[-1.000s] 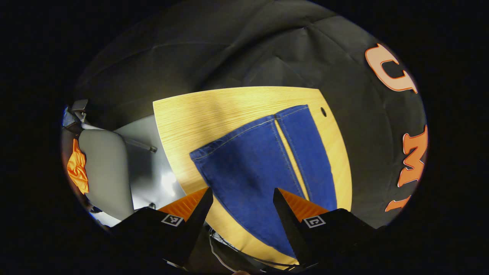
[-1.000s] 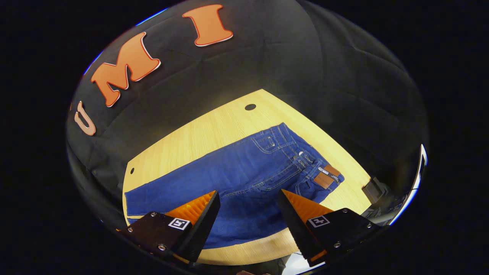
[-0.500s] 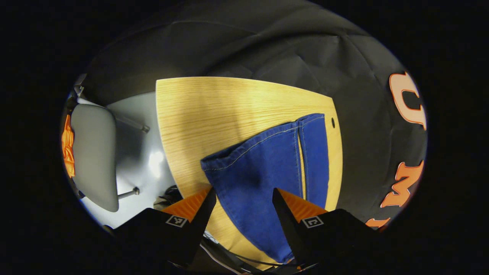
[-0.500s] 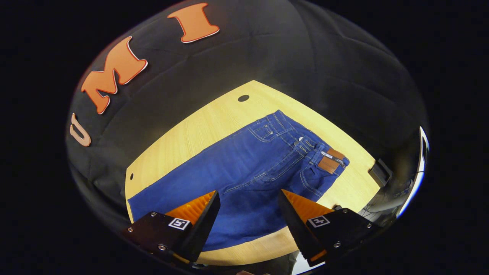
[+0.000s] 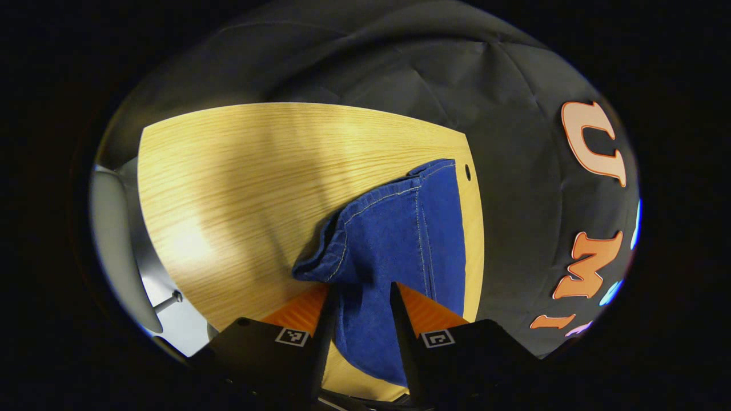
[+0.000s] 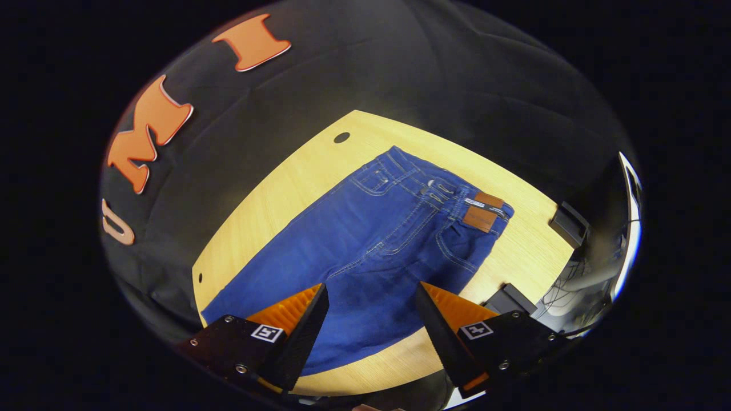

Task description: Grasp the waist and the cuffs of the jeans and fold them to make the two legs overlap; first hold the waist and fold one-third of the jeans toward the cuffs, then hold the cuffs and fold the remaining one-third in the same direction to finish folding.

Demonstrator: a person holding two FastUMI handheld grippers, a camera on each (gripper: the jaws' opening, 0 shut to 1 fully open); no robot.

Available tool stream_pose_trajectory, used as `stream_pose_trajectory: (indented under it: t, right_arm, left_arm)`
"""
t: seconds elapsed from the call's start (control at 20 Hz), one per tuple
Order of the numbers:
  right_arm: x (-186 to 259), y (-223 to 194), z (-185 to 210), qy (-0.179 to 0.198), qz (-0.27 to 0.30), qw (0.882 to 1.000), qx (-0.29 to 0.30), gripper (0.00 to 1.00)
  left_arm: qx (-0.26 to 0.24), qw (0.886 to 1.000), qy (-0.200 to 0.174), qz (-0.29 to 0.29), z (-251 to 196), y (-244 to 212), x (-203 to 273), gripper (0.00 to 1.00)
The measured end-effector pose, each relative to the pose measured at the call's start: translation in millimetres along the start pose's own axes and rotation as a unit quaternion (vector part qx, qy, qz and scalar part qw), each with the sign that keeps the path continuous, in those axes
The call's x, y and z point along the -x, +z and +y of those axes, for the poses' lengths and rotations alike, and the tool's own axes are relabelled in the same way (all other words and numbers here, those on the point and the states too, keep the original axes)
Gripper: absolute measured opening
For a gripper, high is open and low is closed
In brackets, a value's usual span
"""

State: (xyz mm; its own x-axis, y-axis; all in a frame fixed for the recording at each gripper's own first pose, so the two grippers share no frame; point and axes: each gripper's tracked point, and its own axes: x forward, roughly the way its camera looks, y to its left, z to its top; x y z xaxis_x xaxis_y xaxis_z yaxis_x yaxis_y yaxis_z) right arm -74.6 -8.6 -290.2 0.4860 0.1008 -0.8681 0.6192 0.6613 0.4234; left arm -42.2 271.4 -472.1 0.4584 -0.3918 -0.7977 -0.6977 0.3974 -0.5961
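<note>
Blue jeans point(image 6: 371, 245) lie flat on a wooden table point(image 6: 297, 177), the waist with its brown patch point(image 6: 481, 212) at the far right. My right gripper point(image 6: 371, 297) hangs open above the thigh part, its fingers apart over the denim. In the left gripper view the near leg point(image 5: 400, 240) is bunched and raised off the table point(image 5: 228, 188), its cuff point(image 5: 337, 251) curled up and lying partly over the far leg. My left gripper point(image 5: 360, 297) is shut on that leg, with denim pressed between both fingers.
A small round hole point(image 5: 468, 172) marks the table near the cuffs, and another hole point(image 6: 341, 137) lies beyond the waist. Two dark boxes point(image 6: 565, 220) point(image 6: 505, 297) sit at the table's right edge. A grey chair point(image 5: 111, 245) stands past the left edge.
My left gripper has closed on the near leg, and the cuff has lifted, bunched and moved over toward the far leg. The right gripper has stayed open and shifted slightly over the thigh.
</note>
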Motion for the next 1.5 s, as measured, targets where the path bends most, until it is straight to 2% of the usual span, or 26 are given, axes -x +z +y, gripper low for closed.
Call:
stream_pose_trajectory:
  t: [0.1, 0.15, 0.2, 0.25, 0.3, 0.4, 0.55, 0.7, 0.8, 0.85, 0.9, 0.95, 1.0, 1.05, 1.1, 1.2, 1.35, 1.5]
  right_arm:
    - [2.0, 12.6, -21.8, 0.003, 0.001, 0.999, -0.042, 0.96]
    - [1.6, 19.7, -34.5, 0.003, 0.002, 0.998, -0.065, 0.96]
    - [-1.6, 27.5, -49.3, 0.001, 0.003, 0.996, -0.09, 0.97]
    - [-6.4, 31.4, -65.0, -0.005, 0.008, 0.994, -0.113, 0.96]
    - [-13.9, 37.0, -76.2, -0.005, 0.009, 0.991, -0.132, 0.96]
    - [-27.5, 35.2, -101.1, -0.028, 0.028, 0.988, -0.147, 0.96]
    - [-51.8, 30.1, -122.2, -0.047, 0.052, 0.986, -0.149, 0.96]
    - [-77.4, 31.0, -121.6, -0.038, 0.068, 0.98, -0.185, 0.95]
    - [-85.0, 32.0, -128.2, -0.052, 0.076, 0.979, -0.182, 0.93]
    - [-87.2, 32.9, -133.2, -0.063, 0.078, 0.979, -0.179, 0.77]
    - [-87.4, 32.0, -137.5, -0.078, 0.082, 0.978, -0.175, 0.8]
    - [-89.2, 33.6, -136.9, -0.081, 0.086, 0.977, -0.176, 0.58]
    - [-91.7, 35.6, -136.0, -0.079, 0.084, 0.979, -0.17, 0.55]
    - [-92.2, 33.8, -138.8, -0.081, 0.082, 0.977, -0.182, 0.41]
    - [-95.4, 34.4, -132.9, -0.067, 0.087, 0.975, -0.194, 0.26]
    - [-95.4, 33.4, -129.9, -0.047, 0.094, 0.968, -0.23, 0.16]
    - [-80.8, 48.9, -124.8, -0.025, 0.083, 0.959, -0.271, 0.16]
    - [-71.2, 77.2, -100.3, 0.007, 0.077, 0.959, -0.272, 0.15]
  left_arm:
    - [0.002, 1.0, 0.003, -0.005, 0.7, 0.0, -6.2, 0.22]
    - [-0.002, 1.0, -0.005, -0.011, -3.7, -1.1, -1.1, 0.21]
    - [-0.005, 0.999, 0.026, -0.031, 7.0, 2.4, -5.2, 0.22]
    - [0.011, 0.998, 0.033, -0.048, 2.7, 5.4, -4.3, 0.0]
    - [0.006, 0.998, 0.042, -0.048, -2.2, 6.1, 3.8, 0.01]
    - [-0.012, 0.995, 0.075, -0.06, -2.3, 5.3, 5.5, 0.01]
    - [-0.032, 0.994, 0.067, -0.08, -28.6, 7.5, 19.3, 0.01]
    - [-0.044, 0.993, 0.063, -0.09, -47.1, 7.7, 32.1, 0.0]
    - [-0.05, 0.992, 0.062, -0.098, -54.5, 8.2, 41.5, 0.01]
    - [-0.051, 0.992, 0.064, -0.101, -54.6, 8.2, 46.0, 0.01]
    - [-0.051, 0.991, 0.067, -0.104, -55.1, 10.3, 48.5, 0.01]
    - [-0.05, 0.991, 0.07, -0.103, -56.3, 8.9, 50.0, 0.01]
    - [-0.053, 0.991, 0.069, -0.105, -58.2, 10.6, 50.9, 0.01]
    - [-0.053, 0.991, 0.069, -0.104, -58.4, 10.3, 51.2, 0.01]
    - [-0.055, 0.991, 0.065, -0.105, -62.5, 10.2, 52.7, 0.01]
    - [-0.058, 0.991, 0.067, -0.101, -64.9, 11.1, 55.4, 0.01]
    - [-0.047, 0.991, 0.069, -0.101, -76.6, 10.9, 61.4, 0.01]
    - [-0.036, 0.991, 0.082, -0.101, -93.9, 14.0, 70.7, 0.01]
